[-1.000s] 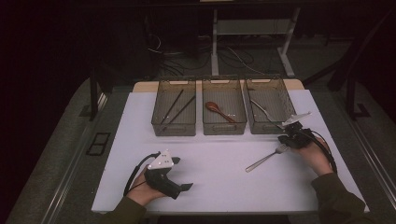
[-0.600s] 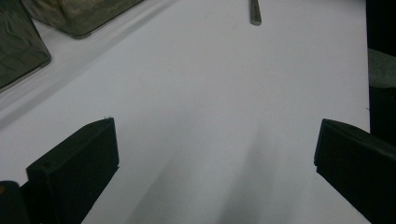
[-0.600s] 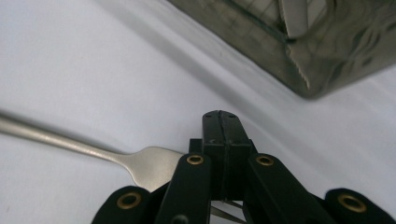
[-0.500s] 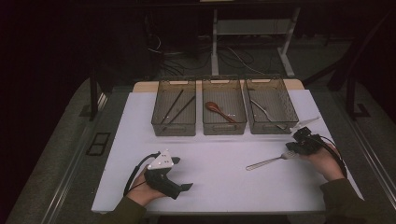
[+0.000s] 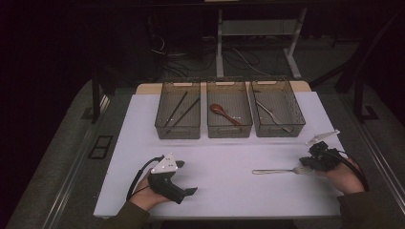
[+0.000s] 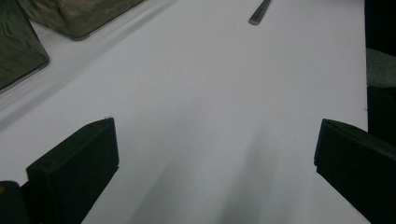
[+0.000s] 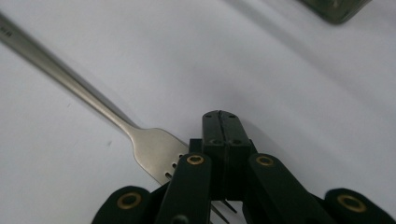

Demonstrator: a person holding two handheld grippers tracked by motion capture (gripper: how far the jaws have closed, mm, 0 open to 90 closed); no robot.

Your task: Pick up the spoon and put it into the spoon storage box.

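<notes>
White worktop (image 5: 219,152) under dim light carries three mesh bins (image 5: 229,114) along its far side. Nearer, at the right, a fork (image 5: 279,171) lies flat, handle pointing left. The right tongs (image 5: 310,164) are closed at its tines, seemingly pinching them, though the contact is partly hidden. The left tongs (image 5: 188,192) rest wide open, holding nothing.

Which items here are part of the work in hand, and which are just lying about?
In the job:
- fork, lying on the table, tines under the shut right tool
- right bin, already holding a fork

Lying about:
- left bin with chopsticks
- middle bin with a wooden spoon
- left tool, open, idle
</notes>
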